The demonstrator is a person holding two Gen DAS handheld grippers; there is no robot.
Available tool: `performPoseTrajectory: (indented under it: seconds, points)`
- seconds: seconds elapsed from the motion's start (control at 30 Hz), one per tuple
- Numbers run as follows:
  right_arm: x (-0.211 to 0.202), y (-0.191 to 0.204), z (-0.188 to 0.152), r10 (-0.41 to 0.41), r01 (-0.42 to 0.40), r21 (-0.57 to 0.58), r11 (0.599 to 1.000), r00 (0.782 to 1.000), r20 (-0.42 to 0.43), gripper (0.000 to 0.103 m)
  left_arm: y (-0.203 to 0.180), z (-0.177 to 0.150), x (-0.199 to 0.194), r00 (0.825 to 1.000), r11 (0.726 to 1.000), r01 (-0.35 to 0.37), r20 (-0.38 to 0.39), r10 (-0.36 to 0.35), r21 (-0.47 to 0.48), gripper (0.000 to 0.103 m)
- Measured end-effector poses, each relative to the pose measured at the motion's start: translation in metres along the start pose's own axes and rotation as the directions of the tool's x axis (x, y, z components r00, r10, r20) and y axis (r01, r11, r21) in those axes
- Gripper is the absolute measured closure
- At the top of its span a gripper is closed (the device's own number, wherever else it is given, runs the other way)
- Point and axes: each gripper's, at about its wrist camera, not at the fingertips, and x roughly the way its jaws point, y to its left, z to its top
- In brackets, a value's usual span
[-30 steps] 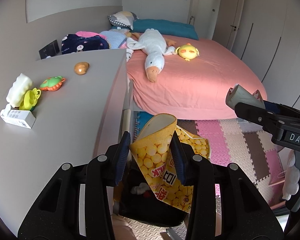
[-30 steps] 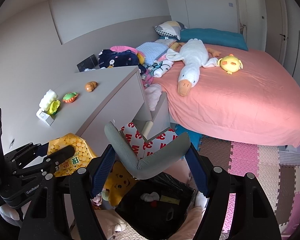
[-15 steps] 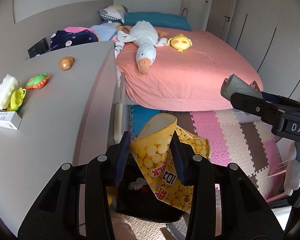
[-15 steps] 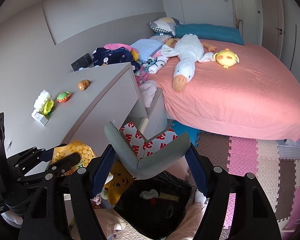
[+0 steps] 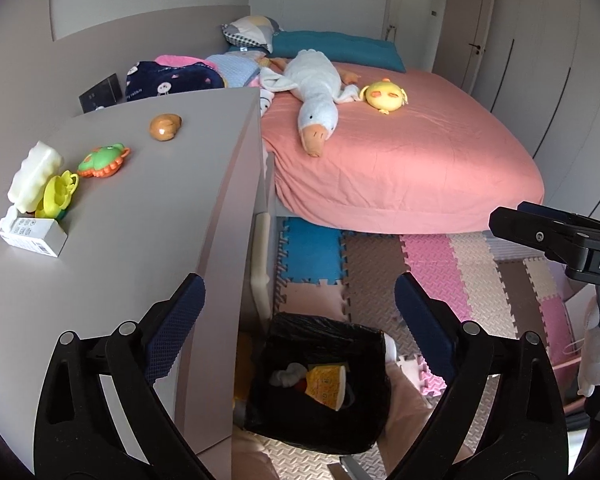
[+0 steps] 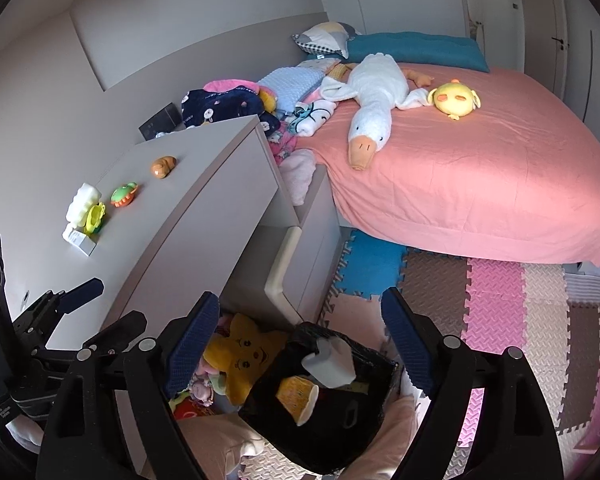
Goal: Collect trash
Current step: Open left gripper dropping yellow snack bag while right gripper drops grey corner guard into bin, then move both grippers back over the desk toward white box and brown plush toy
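Left wrist view: the left gripper (image 5: 298,320) is seen with its jaws spread wide, just opened, and nothing is held between them. Directly below the gap a bin lined with a black bag (image 5: 320,392) stands on the floor, and the yellow snack packet (image 5: 327,384) lies inside it beside a white crumpled scrap (image 5: 286,374). To the left of the bin the grey cabinet (image 5: 140,216) rises close by; a white box (image 5: 32,236), a yellow toy (image 5: 58,196), a green toy (image 5: 102,159) and a brown piece (image 5: 165,127) rest on its top.

In the right wrist view the right gripper (image 6: 300,344) is also seen open, its jaws just widened and empty. A grey wrapper (image 6: 329,362) is seen below the gap, at the bin's (image 6: 328,432) mouth, apart from both pads, just above the snack packet (image 6: 298,396). A yellow plush star (image 6: 246,354) lies just left of the bin.

Farther off, foam mats (image 6: 496,296) cover the floor, and a pink bed (image 6: 480,168) carries a white plush goose (image 6: 370,100) and a yellow plush chick (image 6: 456,98).
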Motion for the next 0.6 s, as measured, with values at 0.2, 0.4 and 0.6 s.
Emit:
performPoseTrajectory:
  seconds: [0.2, 0.4, 0.6]
  points:
    - [0.002, 0.002, 0.0, 0.0, 0.0, -0.007, 1.0, 1.0, -0.004, 0.02, -0.001, -0.001, 0.0, 1.0, 1.0, 0.003, -0.005, -0.003, 0.005, 0.011]
    - [0.006, 0.005, 0.0, 0.009, -0.009, -0.015, 1.0, 1.0, -0.014, 0.02, 0.003, 0.0, 0.004, 1.0, 1.0, 0.003, -0.013, -0.003, -0.003, 0.011]
    - [0.013, 0.014, 0.002, 0.034, -0.035, -0.028, 0.999, 0.999, -0.016, 0.02, 0.011, 0.001, 0.004, 1.0, 1.0, -0.009, -0.012, 0.009, -0.012, 0.011]
